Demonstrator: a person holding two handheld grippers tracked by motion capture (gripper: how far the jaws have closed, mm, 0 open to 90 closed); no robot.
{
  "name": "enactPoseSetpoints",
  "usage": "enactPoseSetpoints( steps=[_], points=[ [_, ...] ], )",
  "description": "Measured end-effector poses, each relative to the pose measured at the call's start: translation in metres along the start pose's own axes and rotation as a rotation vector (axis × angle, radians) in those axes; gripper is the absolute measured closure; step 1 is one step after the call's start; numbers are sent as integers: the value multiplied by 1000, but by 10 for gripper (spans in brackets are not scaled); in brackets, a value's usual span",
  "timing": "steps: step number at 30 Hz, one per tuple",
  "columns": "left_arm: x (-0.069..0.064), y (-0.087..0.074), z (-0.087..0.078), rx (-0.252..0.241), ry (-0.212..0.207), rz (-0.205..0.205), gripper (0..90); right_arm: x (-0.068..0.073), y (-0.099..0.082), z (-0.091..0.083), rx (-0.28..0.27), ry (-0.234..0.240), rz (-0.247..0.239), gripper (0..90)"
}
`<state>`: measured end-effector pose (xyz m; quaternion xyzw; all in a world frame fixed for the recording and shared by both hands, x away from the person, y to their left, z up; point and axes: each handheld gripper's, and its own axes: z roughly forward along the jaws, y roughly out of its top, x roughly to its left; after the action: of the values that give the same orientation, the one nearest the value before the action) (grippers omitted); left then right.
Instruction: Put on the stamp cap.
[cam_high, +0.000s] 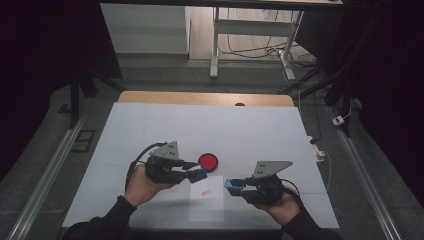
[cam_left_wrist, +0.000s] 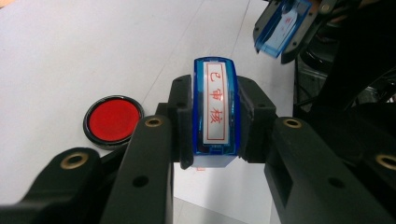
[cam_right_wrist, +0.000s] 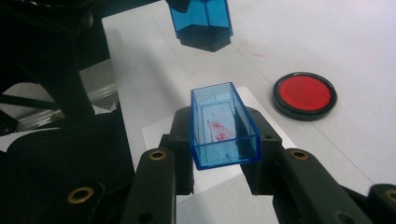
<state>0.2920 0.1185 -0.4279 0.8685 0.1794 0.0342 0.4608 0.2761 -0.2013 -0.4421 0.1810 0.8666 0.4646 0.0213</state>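
Your left gripper clamps the stamp, right gripper clamps its cap; paper beside the ink pad already stamped, recapping remains.

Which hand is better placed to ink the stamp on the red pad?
Left: its claw holds the stamp right beside the ink pad. The right claw holds the cap.

Red characters 已审核 read on white face of blue stamp, clamped betw. left gripper fingers, faint red imprint seen on paper sheet on worktop, too small to be read, red smears inside blue cap, illegible
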Motion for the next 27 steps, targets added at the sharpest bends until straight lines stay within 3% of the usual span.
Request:
enactPoseSetpoints(
  steps=[7,20,27],
  points=[
    [0,3,-3,-14,-11,-1,701,-2,9,11,13,24,-41,687],
    [1,5,-6,-24,-15,23,701,-9,17,34,23,75,-54,688],
    [2,5,-8,-30,-20,35,701,-15,25,48,16,130,-68,688]
  ],
)
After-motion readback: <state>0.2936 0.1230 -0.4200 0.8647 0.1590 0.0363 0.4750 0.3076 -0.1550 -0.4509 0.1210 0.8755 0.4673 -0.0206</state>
